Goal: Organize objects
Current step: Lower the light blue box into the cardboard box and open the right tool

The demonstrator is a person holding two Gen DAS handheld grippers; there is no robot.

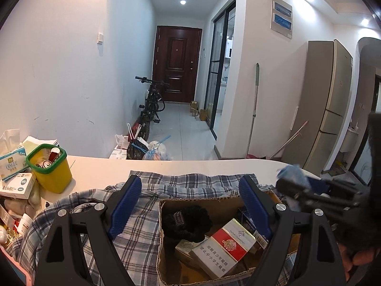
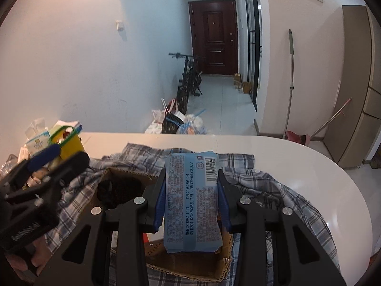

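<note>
My left gripper [image 1: 190, 181] stands open above an open cardboard box [image 1: 214, 202], with nothing between its blue pads. In the box lie a red-and-white cigarette pack [image 1: 228, 245] and a black fuzzy item [image 1: 185, 221]. The box rests on a blue plaid shirt [image 1: 138, 226] spread over the white table [image 1: 107, 169]. My right gripper [image 2: 192, 170] is shut on a light blue wipes pack [image 2: 193, 202], held lengthwise over the near part of the box [image 2: 223, 269]. The left gripper [image 2: 69, 155] appears blurred at the left of the right wrist view.
A yellow bin with a green rim [image 1: 51, 169] holding small items stands at the table's left, beside a tissue box [image 1: 12, 164] and other packets. Beyond the table's far edge are rubbish bags [image 1: 147, 150], a bicycle [image 1: 152, 104] and a mop [image 1: 254, 104] on the wall.
</note>
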